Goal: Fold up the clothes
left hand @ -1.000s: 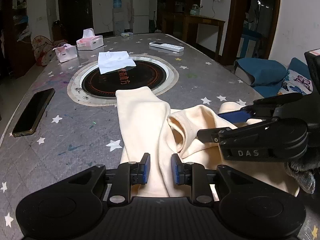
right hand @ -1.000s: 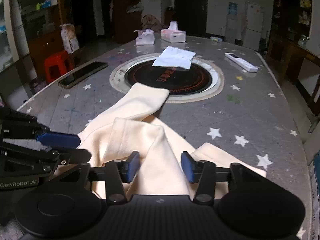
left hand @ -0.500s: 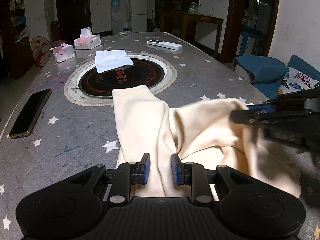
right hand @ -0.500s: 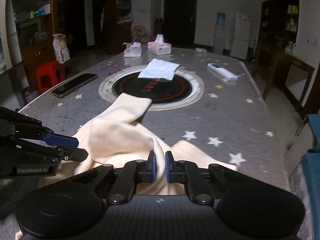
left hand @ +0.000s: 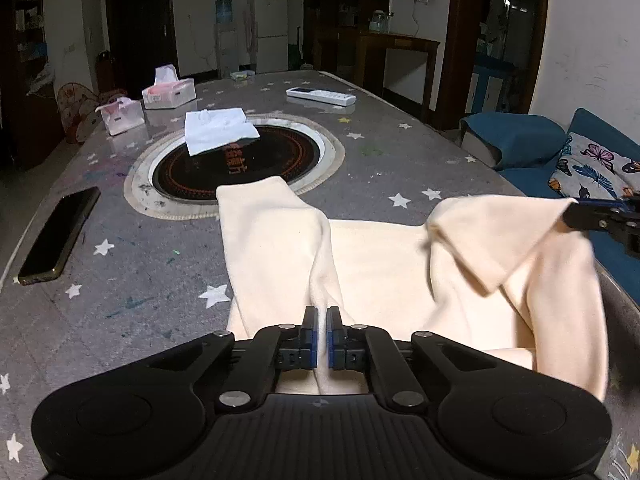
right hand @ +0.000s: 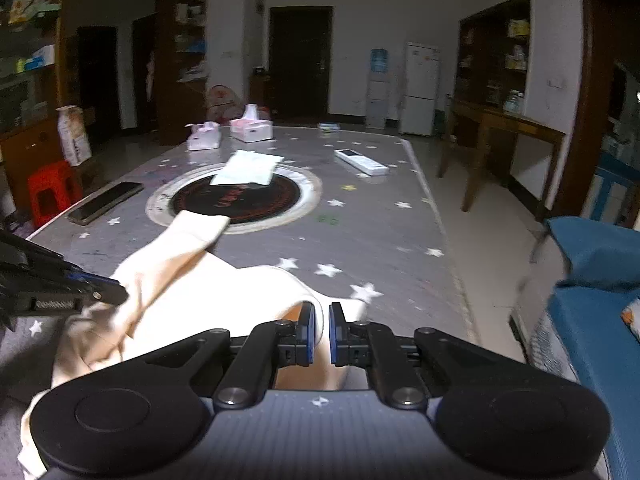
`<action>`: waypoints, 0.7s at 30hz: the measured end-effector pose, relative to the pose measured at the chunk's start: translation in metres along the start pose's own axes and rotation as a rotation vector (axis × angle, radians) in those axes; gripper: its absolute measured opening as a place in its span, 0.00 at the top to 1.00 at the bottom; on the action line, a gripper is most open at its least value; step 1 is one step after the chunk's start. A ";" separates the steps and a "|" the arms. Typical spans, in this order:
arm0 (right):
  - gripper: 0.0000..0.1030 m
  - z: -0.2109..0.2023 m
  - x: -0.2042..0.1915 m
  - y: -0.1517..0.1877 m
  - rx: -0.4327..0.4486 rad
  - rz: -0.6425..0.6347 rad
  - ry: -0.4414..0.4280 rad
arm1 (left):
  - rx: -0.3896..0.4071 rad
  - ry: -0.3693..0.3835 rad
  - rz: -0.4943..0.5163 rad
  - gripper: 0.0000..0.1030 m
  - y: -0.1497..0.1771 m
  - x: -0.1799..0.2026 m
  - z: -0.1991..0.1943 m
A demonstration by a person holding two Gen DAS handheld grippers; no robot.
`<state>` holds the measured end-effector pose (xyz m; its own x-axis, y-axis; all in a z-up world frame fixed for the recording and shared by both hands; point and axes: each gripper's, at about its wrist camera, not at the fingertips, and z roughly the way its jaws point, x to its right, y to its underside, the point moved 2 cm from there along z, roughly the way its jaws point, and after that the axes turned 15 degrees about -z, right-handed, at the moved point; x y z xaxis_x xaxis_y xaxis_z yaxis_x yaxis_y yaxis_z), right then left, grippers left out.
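While both grippers pinch it, the cream garment (left hand: 380,264) lies at the near edge of the surface (left hand: 120,280), one long end reaching out to the rim of the round inlay (left hand: 240,160) in the middle. The left gripper (left hand: 322,334) has its jaws together on a ridge of the cloth near the near edge, with fabric bunched up between the blue pads (left hand: 310,336). The right gripper (right hand: 321,332) is likewise clamped on a fold of the garment; in the left view its tips (left hand: 592,216) show at the right edge, holding a corner lifted off the surface so that the cloth hangs in a drape toward the near right corner. In the right view the left gripper (right hand: 96,288) shows at the left, touching the cloth.

A folded white cloth (left hand: 218,130) rests across the far rim of the inlay. Two tissue boxes (left hand: 168,92) stand toward the far left corner, just beside each other. A remote (left hand: 320,96) lies near the far right edge, and a phone (left hand: 60,236) lies along the left edge. Beyond the right edge stands a blue sofa (left hand: 516,140) with a butterfly cushion (left hand: 592,168).
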<state>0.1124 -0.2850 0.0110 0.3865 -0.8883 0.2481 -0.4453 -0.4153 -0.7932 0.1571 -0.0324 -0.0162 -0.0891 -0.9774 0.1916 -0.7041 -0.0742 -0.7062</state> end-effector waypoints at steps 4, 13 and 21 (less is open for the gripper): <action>0.94 -0.012 0.012 0.012 -0.007 0.036 0.038 | 0.021 -0.005 -0.005 0.98 0.000 0.000 -0.008; 0.94 -0.037 0.026 0.035 -0.026 0.084 0.074 | 0.077 -0.014 -0.029 0.98 0.007 -0.007 -0.038; 0.69 -0.026 0.010 0.028 -0.026 0.083 0.003 | 0.108 -0.024 -0.067 0.98 0.016 -0.021 -0.062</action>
<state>0.0829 -0.3102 0.0060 0.3451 -0.9204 0.1839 -0.4963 -0.3453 -0.7965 0.1038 -0.0009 0.0111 -0.0267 -0.9738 0.2260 -0.6275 -0.1597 -0.7620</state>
